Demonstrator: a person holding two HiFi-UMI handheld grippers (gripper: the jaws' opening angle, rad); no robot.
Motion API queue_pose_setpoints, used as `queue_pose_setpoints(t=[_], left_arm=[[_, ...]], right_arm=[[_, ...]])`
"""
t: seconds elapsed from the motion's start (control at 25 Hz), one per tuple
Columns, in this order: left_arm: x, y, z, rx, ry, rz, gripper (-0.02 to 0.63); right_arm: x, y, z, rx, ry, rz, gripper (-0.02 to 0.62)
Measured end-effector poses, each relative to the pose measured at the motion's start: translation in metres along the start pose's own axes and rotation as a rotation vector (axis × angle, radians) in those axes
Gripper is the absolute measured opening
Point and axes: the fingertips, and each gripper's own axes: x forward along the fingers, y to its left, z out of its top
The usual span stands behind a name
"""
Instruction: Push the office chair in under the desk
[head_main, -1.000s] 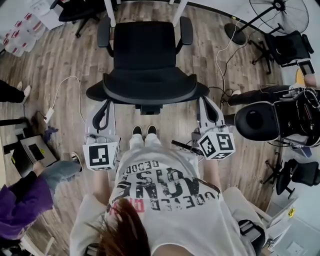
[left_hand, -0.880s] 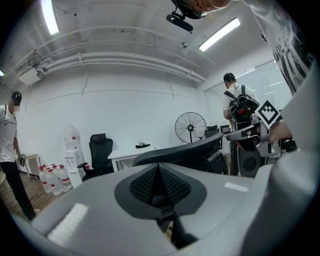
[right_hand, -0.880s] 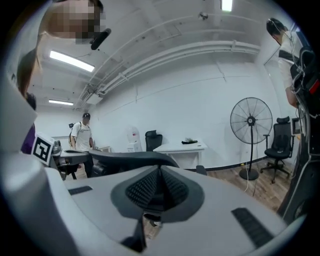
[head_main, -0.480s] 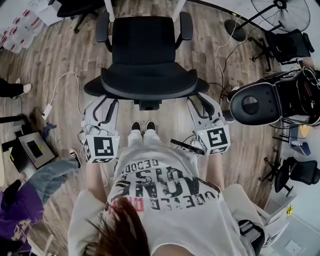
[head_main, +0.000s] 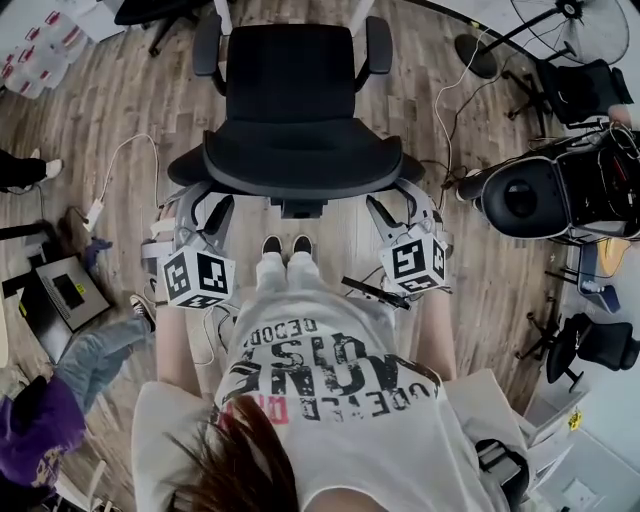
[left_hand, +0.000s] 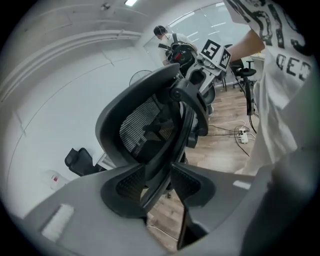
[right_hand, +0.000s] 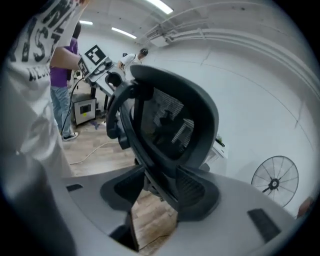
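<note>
Hand-held grippers (head_main: 203, 208) (head_main: 400, 205), just opening, straddle mesh-backed office chair (head_main: 290, 100).

Left tongs (head_main: 203, 206) and right tongs (head_main: 398, 201) flank office chair (head_main: 290, 110).

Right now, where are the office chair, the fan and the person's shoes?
office chair (head_main: 290, 75): head view, seat cushion.
fan (right_hand: 274, 183): right gripper view, hub.
shoes (head_main: 272, 246): head view, left shoe.

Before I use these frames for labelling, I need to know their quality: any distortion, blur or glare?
Head view: sharp, evenly lit, fisheye bends the floor planks at the edges. Left gripper view: dark round vignette, chair sharp, wall bowed. Right gripper view: same vignette, ceiling lights bright, no glare on the chair.
</note>
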Motion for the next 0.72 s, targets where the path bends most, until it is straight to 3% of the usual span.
queue_pose_setpoints(t=[0.28, 0.44, 0.72], left_arm=[[0.018, -0.013, -0.013, 0.097, 0.089, -0.067, 0.166], [0.028, -0.01, -0.021, 0.111, 0.114, -0.052, 0.158], [0.034, -0.014, -0.027, 0.069, 0.07, -0.068, 0.169]], right_arm=[[0.018, 0.007, -0.021, -0.198, 0.121, 0.002, 0.183], [0.022, 0.004, -0.02, -0.233, 0.132, -0.038, 0.174], [0.024, 0.008, -0.022, -0.234, 0.129, -0.06, 0.17]])
